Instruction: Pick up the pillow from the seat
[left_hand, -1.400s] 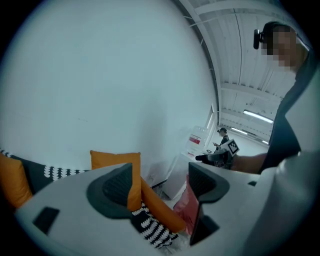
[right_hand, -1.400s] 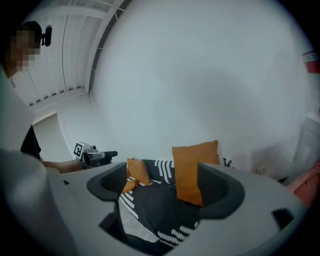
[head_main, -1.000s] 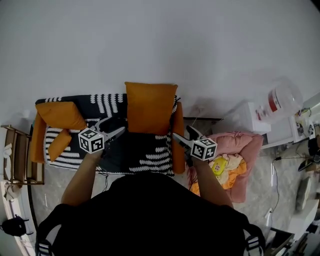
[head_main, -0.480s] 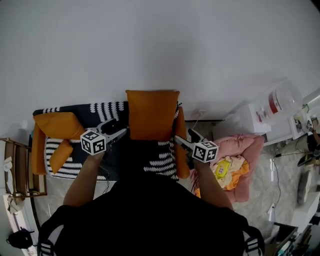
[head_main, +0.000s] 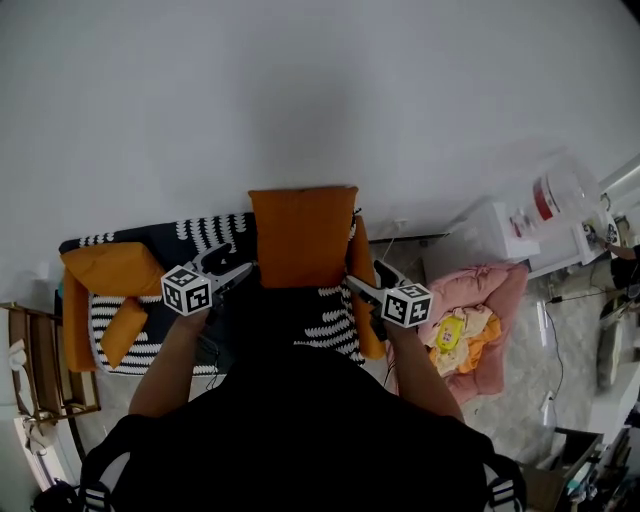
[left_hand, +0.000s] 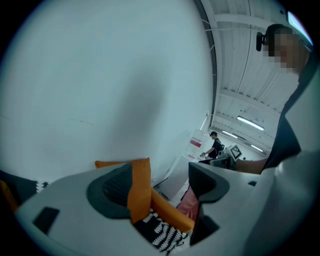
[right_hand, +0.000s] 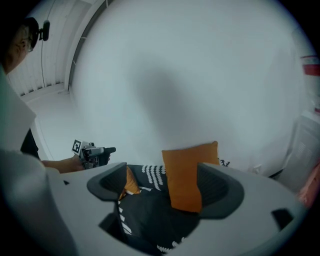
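Flanking the orange pillow (head_main: 302, 236) with the left gripper (head_main: 240, 270) just beside its lower left corner and the right gripper (head_main: 356, 284) just beside its lower right corner. Standing upright at the far side of the seat (head_main: 322, 322), close to the white wall (head_main: 300, 90) and well apart from a second orange pillow (head_main: 112, 262) lying at the far-left end of the sofa. Holding both grippers with jaws spread and pinching nothing: showing, in the left gripper view, only the pillow's side edge close by the left-hand jaw with a wide gap to the other, and in the right gripper view the pillow's face framed between the jaws, beyond the pads and not pressed by them. Reads as the approach step, with no grasp made and the pillow not yet lifted. Calls next for bringing at least one gripper in until a side edge or corner sits between the pads, then pressing the jaws together on the fabric before raising. Worth taking a deep bite, since soft stuffing probably sags and slips out of a shallow pinch; likely steadiest with a grip on each side and an even lift.
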